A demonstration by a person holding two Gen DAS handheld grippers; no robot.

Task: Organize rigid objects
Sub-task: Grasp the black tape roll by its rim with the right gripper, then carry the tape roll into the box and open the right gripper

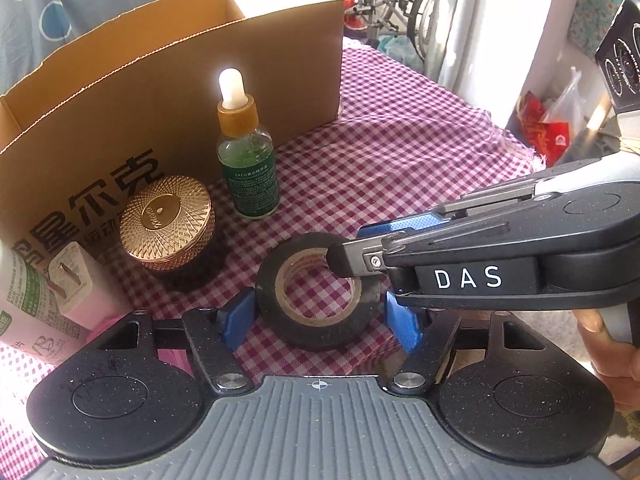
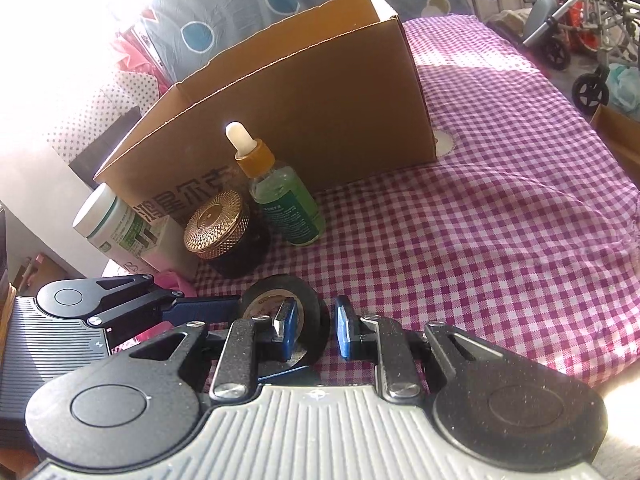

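**Tape roll between both grippers**

Black electrical tape roll [image 1: 318,292] lies flat on the purple-checked cloth counter [image 1: 400,152]. Left gripper [image 1: 320,314]: jaws apart, straddling the roll. Right gripper [image 2: 316,330]: jaws apart, one finger inside the core, one outside the rim. Just behind: gold-lidded jar [image 1: 166,222], green dropper bottle [image 1: 248,160], open cardboard box [image 1: 168,76].

Surface: purple-white checked cloth [image 1: 400,160]. Landmark: open cardboard box [image 1: 168,92], standing on cloth. Directly in front of box: dropper bottle [image 1: 247,160] upright, w/ gold-lidded jar [image 1: 170,224] beside it, white bottle [image 2: 108,220] at box's printed end. Black tape roll [image 1: 316,300] flat, nearer than jar.
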